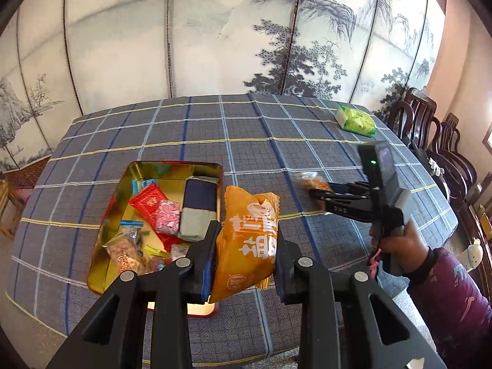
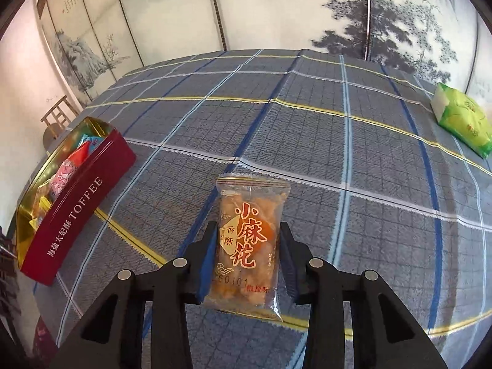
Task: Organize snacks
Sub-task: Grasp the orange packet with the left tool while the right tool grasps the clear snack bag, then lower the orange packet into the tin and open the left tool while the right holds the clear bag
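Taking the red toffee tin (image 1: 160, 215) as our landmark and working left to right, we start with the tin itself. It lies open on the checked tablecloth (image 1: 215, 129), gold inside and dark red outside, with "TOFFEE" printed in pale letters along its side wall in the right wrist view (image 2: 77, 206). Inside it we see a loose heap of small wrapped snacks: a red packet (image 1: 147, 206), a pink patterned one (image 1: 167, 218), a clear packet with brown contents (image 1: 123, 252) and a navy and grey block (image 1: 196, 209) against the right wall.

Just right of the tin, raised above its right edge, our left gripper (image 1: 246, 255) is clamped on an orange packet (image 1: 246, 240) with white characters. The packet stands upright between the pads, its crimped top flaring out above them.

Further right of the tin, well apart from it, our right gripper (image 2: 247, 258) has its pads pressed against both sides of a clear packet (image 2: 249, 240) of golden fried twists with red characters and a printed code near its lower end. The packet lies flat on the cloth, its long axis in line with the fingers.

Farthest from the tin, near the table's far right corner, lies a green and white pack (image 2: 461, 120).
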`<state>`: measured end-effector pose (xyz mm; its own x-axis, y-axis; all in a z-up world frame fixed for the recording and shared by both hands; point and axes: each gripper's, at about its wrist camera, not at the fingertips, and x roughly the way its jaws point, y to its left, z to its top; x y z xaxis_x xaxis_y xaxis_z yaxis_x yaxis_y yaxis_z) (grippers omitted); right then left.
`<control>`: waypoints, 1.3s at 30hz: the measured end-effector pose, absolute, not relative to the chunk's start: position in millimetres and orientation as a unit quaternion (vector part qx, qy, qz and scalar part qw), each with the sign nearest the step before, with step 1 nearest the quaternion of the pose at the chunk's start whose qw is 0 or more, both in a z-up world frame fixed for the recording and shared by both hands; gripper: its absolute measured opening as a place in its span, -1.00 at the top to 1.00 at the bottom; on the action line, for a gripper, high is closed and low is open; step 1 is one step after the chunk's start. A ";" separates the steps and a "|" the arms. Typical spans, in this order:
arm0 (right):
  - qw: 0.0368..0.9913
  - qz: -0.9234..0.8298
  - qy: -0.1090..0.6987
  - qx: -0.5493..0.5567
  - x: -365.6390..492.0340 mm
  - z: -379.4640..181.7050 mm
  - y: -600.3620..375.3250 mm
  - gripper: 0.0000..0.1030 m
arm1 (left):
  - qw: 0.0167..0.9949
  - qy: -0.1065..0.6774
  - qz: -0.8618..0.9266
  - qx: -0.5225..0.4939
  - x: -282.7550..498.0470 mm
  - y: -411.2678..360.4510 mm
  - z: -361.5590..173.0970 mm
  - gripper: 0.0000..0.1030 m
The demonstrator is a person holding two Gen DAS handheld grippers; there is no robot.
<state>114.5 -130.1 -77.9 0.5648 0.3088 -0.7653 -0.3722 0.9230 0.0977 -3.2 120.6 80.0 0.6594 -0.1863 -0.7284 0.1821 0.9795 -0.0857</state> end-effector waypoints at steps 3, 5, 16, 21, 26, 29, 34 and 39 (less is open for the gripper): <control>0.900 0.166 0.402 -0.014 92.7 -72.4 -154.1 0.25 | 0.914 0.399 -0.075 -0.006 -8.6 140.8 76.4 0.47; 0.909 0.143 0.392 0.006 82.5 -70.3 -173.3 0.25 | 0.916 0.398 -0.058 -0.004 -13.2 153.4 72.9 0.47; 0.917 0.085 0.390 0.027 78.3 -75.8 -204.1 0.25 | 0.926 0.377 -0.026 -0.008 -26.8 188.2 54.3 0.47; 0.915 0.083 0.393 0.039 80.2 -77.7 -208.9 0.25 | 0.924 0.379 -0.037 -0.022 -22.9 193.6 43.7 0.46; 0.914 0.081 0.395 0.037 80.4 -78.5 -207.7 0.25 | 0.926 0.374 -0.046 -0.017 -12.0 195.0 41.5 0.46; 0.913 0.082 0.399 0.034 81.0 -79.4 -207.5 0.25 | 0.931 0.361 -0.054 -0.005 3.1 192.3 49.1 0.46; 0.912 0.080 0.400 0.034 82.2 -79.8 -206.8 0.24 | 0.925 0.372 -0.069 0.008 49.5 188.5 48.8 0.46; 0.911 0.079 0.403 0.033 83.5 -80.1 -206.3 0.24 | 0.919 0.387 -0.073 0.008 87.0 186.1 40.8 0.46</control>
